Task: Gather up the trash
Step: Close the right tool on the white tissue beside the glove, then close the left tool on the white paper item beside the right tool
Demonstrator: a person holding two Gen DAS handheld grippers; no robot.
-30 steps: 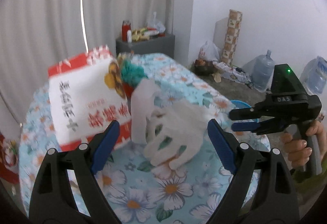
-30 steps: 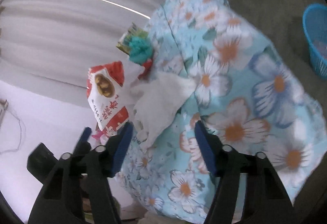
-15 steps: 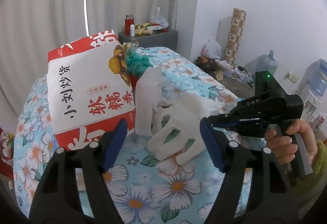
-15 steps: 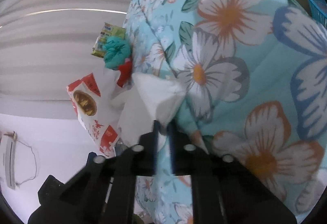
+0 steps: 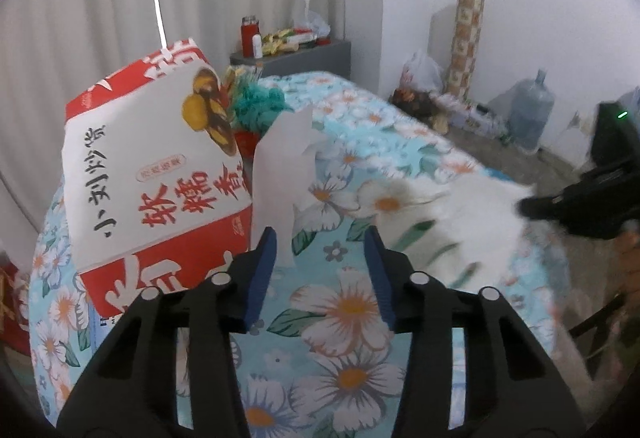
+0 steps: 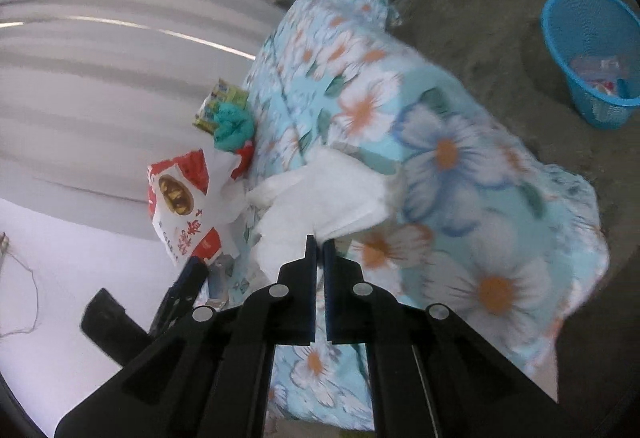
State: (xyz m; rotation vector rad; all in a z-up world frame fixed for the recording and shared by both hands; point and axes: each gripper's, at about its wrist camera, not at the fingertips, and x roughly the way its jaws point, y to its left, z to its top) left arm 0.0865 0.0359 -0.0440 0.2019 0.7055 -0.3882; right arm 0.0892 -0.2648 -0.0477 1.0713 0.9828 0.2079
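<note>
Two claws work over the table (image 5: pixel 352 322) draped in a turquoise cloth printed with white daisies. Nearest the table's front edge, the left claw (image 5: pixel 320 270) hangs with its blue-padded jaws spread wide and nothing between them, a thin translucent white wrapper (image 5: pixel 280 174) standing just beyond its left pad. The right claw (image 6: pixel 319 258) has its jaws pressed nearly together on the crumpled white plastic glove (image 6: pixel 320 194), which is blurred in the left view as it hangs off the table's right side. To do this step well, I would keep that pinch firm and lift the limp glove clear of the cloth before swinging, since a loose finger could drag. Farther along the table stand a large red-and-white snack bag (image 5: pixel 156 174), then a teal crumpled wad (image 5: pixel 256 104). Past the table's right edge the grey floor lies bare, and the blue mesh plastic basket (image 6: pixel 592 54) sits well apart there, a likely drop spot with open room.
</note>
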